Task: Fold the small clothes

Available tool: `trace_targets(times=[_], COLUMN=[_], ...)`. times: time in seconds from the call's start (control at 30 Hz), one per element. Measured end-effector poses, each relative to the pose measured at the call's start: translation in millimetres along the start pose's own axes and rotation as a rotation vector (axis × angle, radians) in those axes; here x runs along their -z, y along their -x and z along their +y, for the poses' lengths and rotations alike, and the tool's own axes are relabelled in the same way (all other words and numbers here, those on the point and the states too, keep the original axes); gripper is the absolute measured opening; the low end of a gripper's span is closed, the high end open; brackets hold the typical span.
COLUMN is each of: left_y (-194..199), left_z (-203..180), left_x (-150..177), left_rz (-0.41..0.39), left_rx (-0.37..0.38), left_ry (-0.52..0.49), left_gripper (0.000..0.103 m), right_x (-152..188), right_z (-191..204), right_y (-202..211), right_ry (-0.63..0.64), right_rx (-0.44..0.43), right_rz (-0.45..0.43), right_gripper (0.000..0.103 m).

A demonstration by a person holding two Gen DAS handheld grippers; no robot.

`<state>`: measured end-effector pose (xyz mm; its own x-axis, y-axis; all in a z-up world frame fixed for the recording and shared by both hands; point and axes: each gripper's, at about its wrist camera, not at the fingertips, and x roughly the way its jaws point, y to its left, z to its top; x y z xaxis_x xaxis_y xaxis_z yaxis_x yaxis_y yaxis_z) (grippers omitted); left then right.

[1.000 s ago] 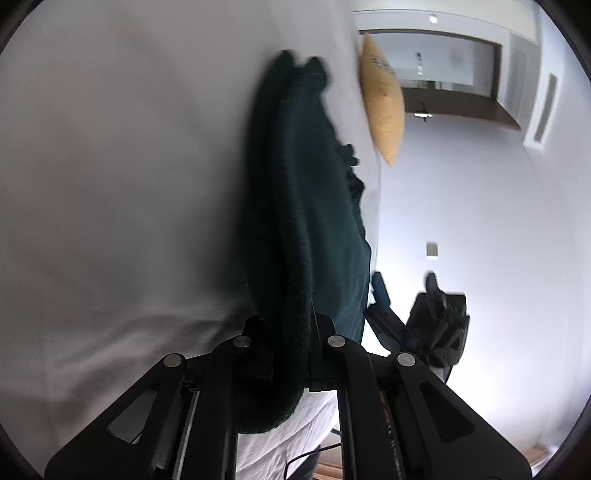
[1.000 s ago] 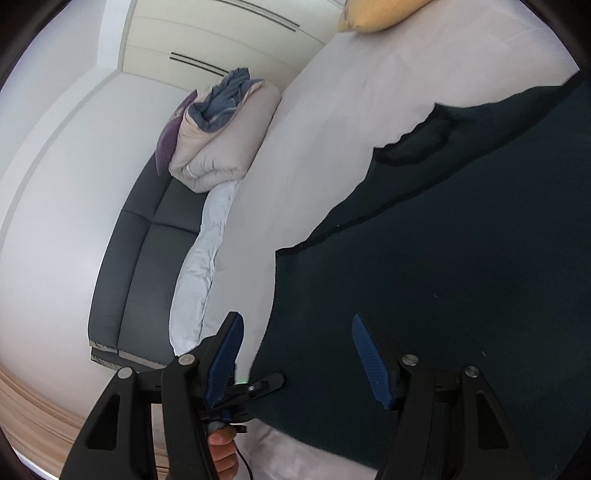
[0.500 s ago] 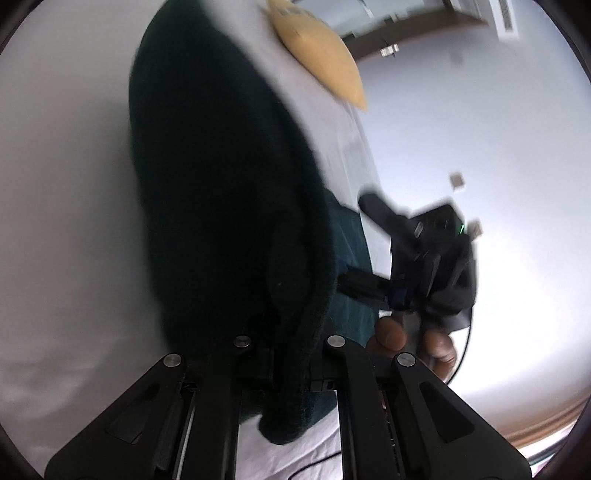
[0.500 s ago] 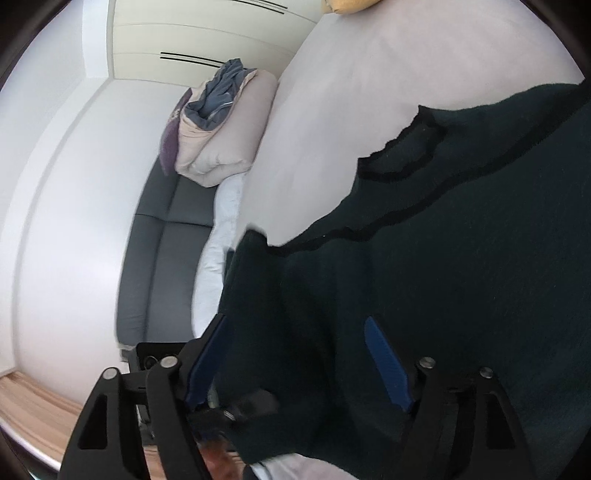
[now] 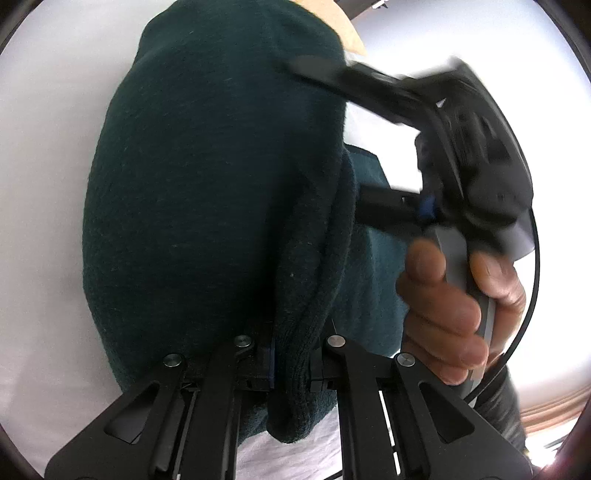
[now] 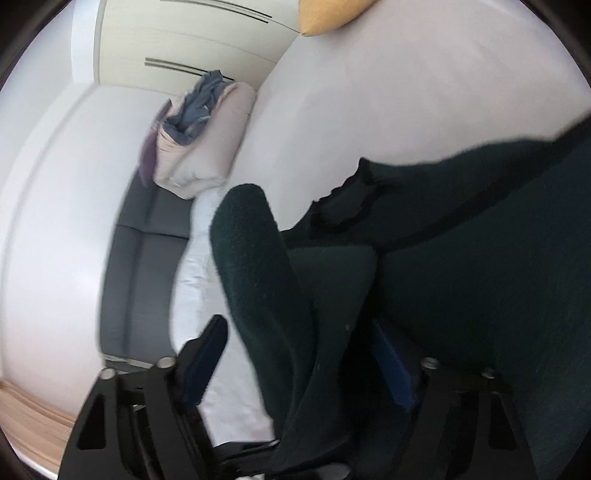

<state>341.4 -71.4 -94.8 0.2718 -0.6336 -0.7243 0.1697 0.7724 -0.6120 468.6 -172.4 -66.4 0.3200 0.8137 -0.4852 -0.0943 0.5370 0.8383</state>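
Observation:
A dark green knit garment (image 5: pixel 207 184) lies on the white bed sheet (image 5: pixel 44 221). My left gripper (image 5: pixel 291 354) is shut on a bunched edge of it, lifted and doubled over the rest. In the left wrist view my right gripper (image 5: pixel 328 133) reaches in from the right, held by a hand (image 5: pixel 443 306). In the right wrist view a raised fold of the garment (image 6: pixel 266 280) stands between the blue fingers of my right gripper (image 6: pixel 295 332). Its jaws are closing; the left pad (image 6: pixel 203 362) stands apart from the cloth.
A yellow cushion (image 6: pixel 328 14) lies at the far end of the bed sheet (image 6: pixel 406 92). Beside the bed are a grey sofa (image 6: pixel 147 266) with a pile of folded bedding (image 6: pixel 207 147), and a pale wardrobe (image 6: pixel 184 37) behind. A cable (image 5: pixel 532 280) hangs off the right gripper.
My left gripper has lifted the garment's edge and carried it over toward the right gripper. A fold of cloth now stands between the right jaws, where earlier the garment lay flat.

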Motion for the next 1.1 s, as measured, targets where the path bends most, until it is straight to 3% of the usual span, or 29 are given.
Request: trace_targets(times=[0.07,0.13,0.2,0.27,0.3,0.67,1.1], left_y=[-2,-4,-8,-9,-10,2,-22], left_z=[-11,-21,-30,-34,-37,-40,-51], left_x=[1,0,-1,0,-1,-15,-46], left_rz=[0.001,0.004,0.008,0.014,0.013,0.047,0.105], left_rx=[-0.014,-0.023,-0.019,-0.010,-0.009,0.019,0.024], left_ry=[-0.020,-0.039,-0.044,-0.048,-0.054,-0.119,-0.136], left_gripper=[0.008,0.008,0.008,0.008,0.008,0.008,0.008], right_x=[-5,-12,-22,-31,-32,-44,-62], right_z=[7,11,8,5,5,-4,-59], right_y=[-5,-6,-2,9,11,50,111], right_ry=[0.036,0.061,0.043,0.029,0.032,0.118,0.141], right_rx=[0.016,0.051,0.046,0.045,0.042,0.156,0.308], right_rz=[0.003,-0.013,-0.043,-0.099,-0.107,-0.149,-0.122], right_gripper=[0.056,0.046,0.037,0.020,0.018,0.014,0.014])
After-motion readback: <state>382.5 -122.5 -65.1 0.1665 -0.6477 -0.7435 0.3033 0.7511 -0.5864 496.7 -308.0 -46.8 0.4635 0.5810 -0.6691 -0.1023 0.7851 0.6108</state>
